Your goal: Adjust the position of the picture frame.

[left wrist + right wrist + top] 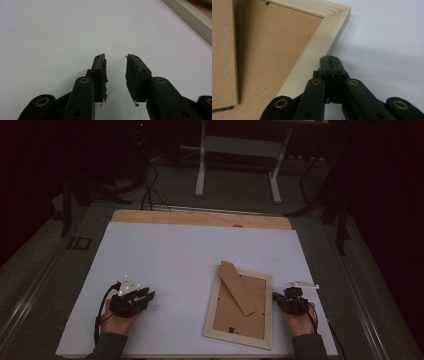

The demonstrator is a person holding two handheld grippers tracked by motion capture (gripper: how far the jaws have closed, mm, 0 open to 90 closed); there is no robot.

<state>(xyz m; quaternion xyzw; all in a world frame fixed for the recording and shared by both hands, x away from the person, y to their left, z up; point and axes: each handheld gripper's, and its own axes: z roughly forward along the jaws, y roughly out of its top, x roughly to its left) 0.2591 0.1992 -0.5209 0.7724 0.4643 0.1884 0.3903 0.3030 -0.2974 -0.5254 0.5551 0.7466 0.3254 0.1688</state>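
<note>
A light wooden picture frame (214, 306) lies face down on the white table, right of centre. Its brown backing board (227, 310) carries a folded-out stand (239, 287). My right gripper (276, 296) is shut with nothing between its jaws. In the right gripper view its tips (330, 59) sit at the outer side of the frame's rail (317, 47), below a corner; whether they touch it I cannot tell. My left gripper (149, 296) rests low over bare table at the left. Its jaws (115, 59) stand apart with nothing between them, and a frame edge (190, 15) shows far off.
The white sheet (170, 260) covers most of the tabletop, with a strip of bare wood (200, 218) along the far edge. Beyond the table are a white stand's legs (201, 175) and dark cables (149, 190) on the floor.
</note>
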